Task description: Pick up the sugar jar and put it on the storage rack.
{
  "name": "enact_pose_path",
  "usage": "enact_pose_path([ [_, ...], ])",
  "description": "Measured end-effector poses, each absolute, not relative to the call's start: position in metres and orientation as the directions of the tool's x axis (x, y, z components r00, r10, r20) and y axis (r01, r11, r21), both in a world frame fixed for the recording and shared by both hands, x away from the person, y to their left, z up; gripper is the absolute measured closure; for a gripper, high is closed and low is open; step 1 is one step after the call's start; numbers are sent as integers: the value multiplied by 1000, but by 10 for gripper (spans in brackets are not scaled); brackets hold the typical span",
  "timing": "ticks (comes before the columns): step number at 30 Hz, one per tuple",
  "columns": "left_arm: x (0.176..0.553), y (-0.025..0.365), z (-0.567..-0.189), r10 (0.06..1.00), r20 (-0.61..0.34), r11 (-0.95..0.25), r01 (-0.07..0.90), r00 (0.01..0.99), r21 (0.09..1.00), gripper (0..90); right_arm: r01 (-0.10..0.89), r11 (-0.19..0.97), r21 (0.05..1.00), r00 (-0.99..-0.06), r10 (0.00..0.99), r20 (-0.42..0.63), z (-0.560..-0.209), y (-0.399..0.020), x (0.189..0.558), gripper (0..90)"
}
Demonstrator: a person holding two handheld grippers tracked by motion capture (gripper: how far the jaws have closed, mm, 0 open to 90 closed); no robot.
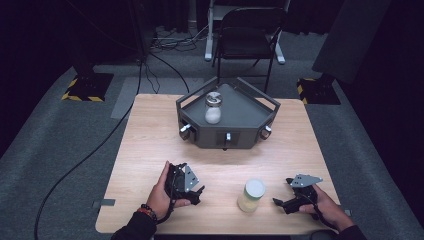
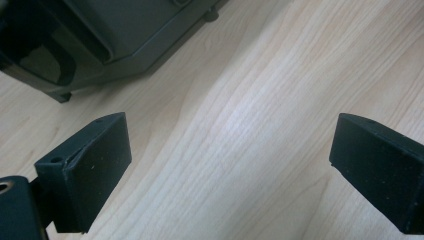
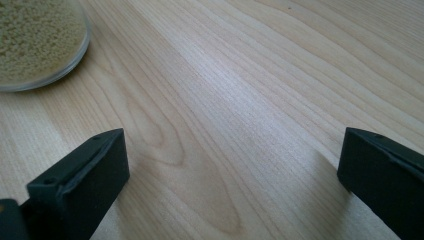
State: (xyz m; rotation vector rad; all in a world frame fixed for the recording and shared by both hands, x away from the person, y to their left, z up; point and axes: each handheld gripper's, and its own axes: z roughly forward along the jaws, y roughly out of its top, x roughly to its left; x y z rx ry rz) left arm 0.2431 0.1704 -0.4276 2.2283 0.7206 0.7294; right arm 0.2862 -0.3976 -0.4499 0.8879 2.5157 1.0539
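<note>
In the high view, the jar of yellowish grains [image 1: 251,195] stood upright with its pale lid on, low and right of centre in the frame, on the wooden tabletop [image 1: 150,150]. The right gripper [image 1: 290,202] lay near it at the lower right, fingers pointed toward it but apart from it. The left gripper [image 1: 196,192] rested at the lower centre-left, farther from the jar. Each gripper's own view showed its two black fingers spread wide with bare wood between them, so both were open and held nothing. In the right gripper view the jar's rounded glass base [image 3: 35,42] sat in the upper left corner, off to the side of the gap between the fingers rather than inside it. In the left gripper view the dark edge of the grey tray [image 2: 110,35] filled the upper left. That tray [image 1: 250,117] stood in the upper middle of the high view and already carried a second jar with white contents [image 1: 213,107]. The step in hand looked like the approach before a first grasp of the grain jar. The next move would likely call for the right gripper to swing toward the jar until its body sat squarely between the fingers, then close on it.
</note>
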Motion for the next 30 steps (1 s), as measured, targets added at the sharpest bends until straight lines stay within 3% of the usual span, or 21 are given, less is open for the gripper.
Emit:
enact_pose_path([
  [20, 248, 194, -443, 694, 201, -608, 412, 692, 679, 28, 434, 547, 716, -775, 632, -13, -450, -398, 286, 0],
  [30, 258, 215, -447, 726, 80, -532, 484, 683, 695, 21, 434, 546, 716, -774, 633, -13, -450, -398, 286, 0],
])
